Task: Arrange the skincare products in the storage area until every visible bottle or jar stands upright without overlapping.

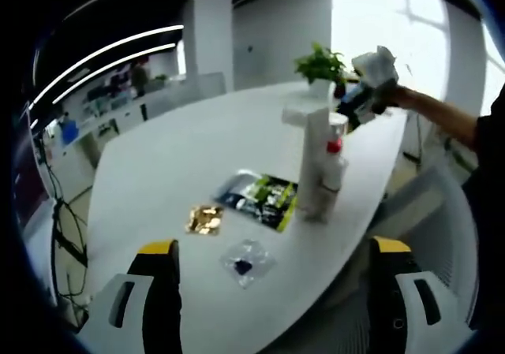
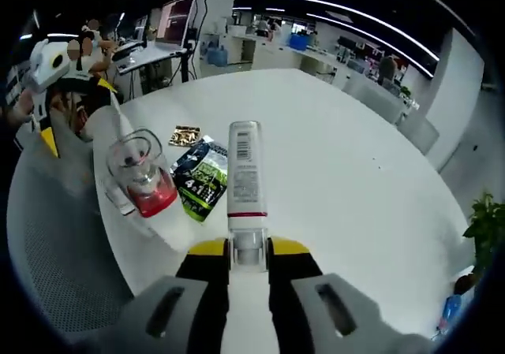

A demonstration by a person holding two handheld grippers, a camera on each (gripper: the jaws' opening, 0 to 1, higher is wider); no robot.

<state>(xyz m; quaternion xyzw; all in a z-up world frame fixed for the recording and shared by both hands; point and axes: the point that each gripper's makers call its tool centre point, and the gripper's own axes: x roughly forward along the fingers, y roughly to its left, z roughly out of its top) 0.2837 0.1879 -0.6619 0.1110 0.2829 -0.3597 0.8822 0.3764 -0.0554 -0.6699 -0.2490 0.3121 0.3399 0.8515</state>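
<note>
Table point(image 2: 331, 165), white, oval: carries the skincare lot near one long edge, presumably kept there within reach for sorting. White tube point(image 2: 244, 182), tall, barcode on its face and a red band above a grey cap, held by the cap end between the closed jaws of the right hand-held gripper point(image 2: 248, 253), apparently to stand it beside the clear pump bottle point(image 2: 142, 177) with its red base; the left hand-held gripper point(image 1: 276, 267) hangs wide and empty. Dark green sachet point(image 2: 201, 177), gold sachet point(image 2: 185, 136) and small clear packet point(image 1: 246, 262) lie flat, not overlapping.
</note>
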